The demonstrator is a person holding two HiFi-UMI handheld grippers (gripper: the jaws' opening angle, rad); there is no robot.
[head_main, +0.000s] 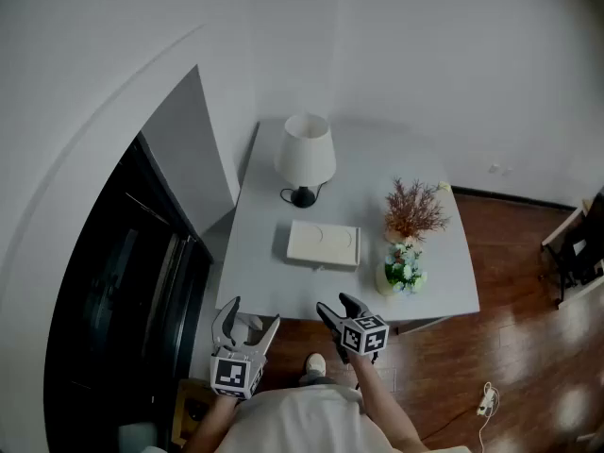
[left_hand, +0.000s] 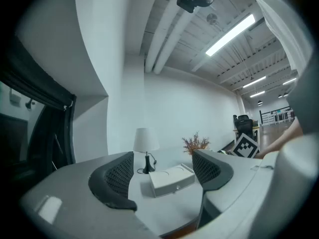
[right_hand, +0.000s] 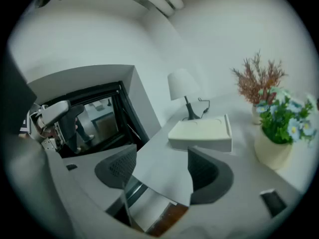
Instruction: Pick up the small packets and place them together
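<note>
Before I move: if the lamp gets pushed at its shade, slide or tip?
Probably tips: the lamp carries a wide shade high above a small dark base. The shade looks light and may dent. Its cord could drag if the base slides.

The white box [head_main: 324,243] hides its contents; the right gripper [head_main: 337,304] covers part of the table [head_main: 444,281] near its front edge.

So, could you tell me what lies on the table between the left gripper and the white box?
Nothing: in the left gripper view, only bare table separates the open left gripper from the white box.
</note>
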